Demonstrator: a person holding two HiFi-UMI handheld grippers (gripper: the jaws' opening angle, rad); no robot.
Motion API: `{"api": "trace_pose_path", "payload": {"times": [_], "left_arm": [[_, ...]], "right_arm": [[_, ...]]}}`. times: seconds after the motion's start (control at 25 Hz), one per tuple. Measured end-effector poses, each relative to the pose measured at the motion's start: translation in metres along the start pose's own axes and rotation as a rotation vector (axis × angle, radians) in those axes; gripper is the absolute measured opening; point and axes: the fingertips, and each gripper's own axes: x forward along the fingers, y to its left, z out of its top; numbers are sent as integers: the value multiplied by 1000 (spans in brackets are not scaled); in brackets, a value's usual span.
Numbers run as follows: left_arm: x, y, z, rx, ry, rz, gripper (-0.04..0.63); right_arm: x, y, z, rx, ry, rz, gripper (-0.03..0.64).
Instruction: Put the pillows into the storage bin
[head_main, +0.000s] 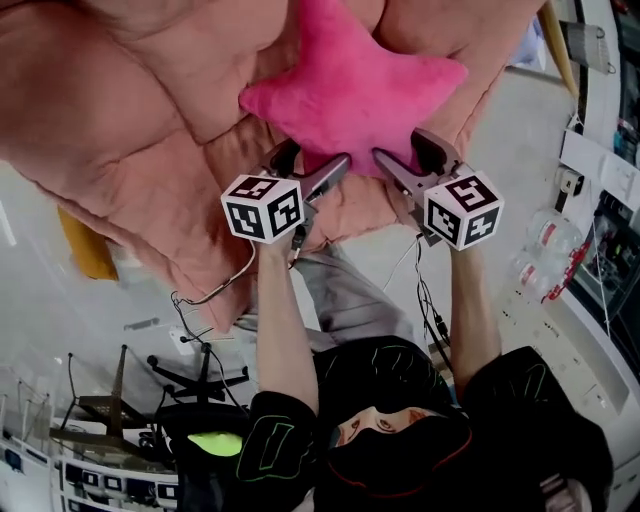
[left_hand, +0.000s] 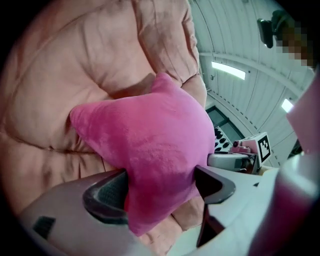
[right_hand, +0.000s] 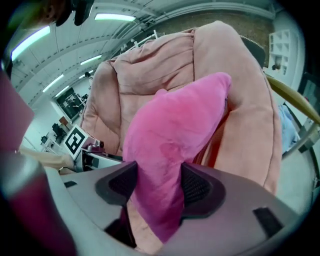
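Peach lounger cushion (head_main: 130, 120) on a pale floor (head_main: 530, 150)
A pink star pillow (head_main: 350, 90) lies against the lounger cushion, just beyond the left hand-held gripper (head_main: 315, 160) and the right hand-held gripper (head_main: 408, 152).

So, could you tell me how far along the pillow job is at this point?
Nothing shows as done: no storage bin is in view. In hand: the pink star pillow, with the left gripper and right gripper each clamped on one of its lower points, in front of the peach padded chair. Left: carrying it to the bin and releasing it.
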Motion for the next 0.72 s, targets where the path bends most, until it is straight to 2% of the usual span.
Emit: {"api": "trace_pose_path", "payload": {"times": [0.2,0.32,0.52,0.72], "left_arm": [[-45,-35,18,128,12,58,417],[-75,-55,34,184,-19,97,417],[-126,-77,61,248,-89,138,417],[-192,-90,82,275,-193,184,414]], "right_arm": [[-33,32,12,85,-95,52,273],[-49,52,27,122,-155,98,273],[-65,91,62,91,-233,159,273],[-76,147,97,22,-280,218,273]]}}
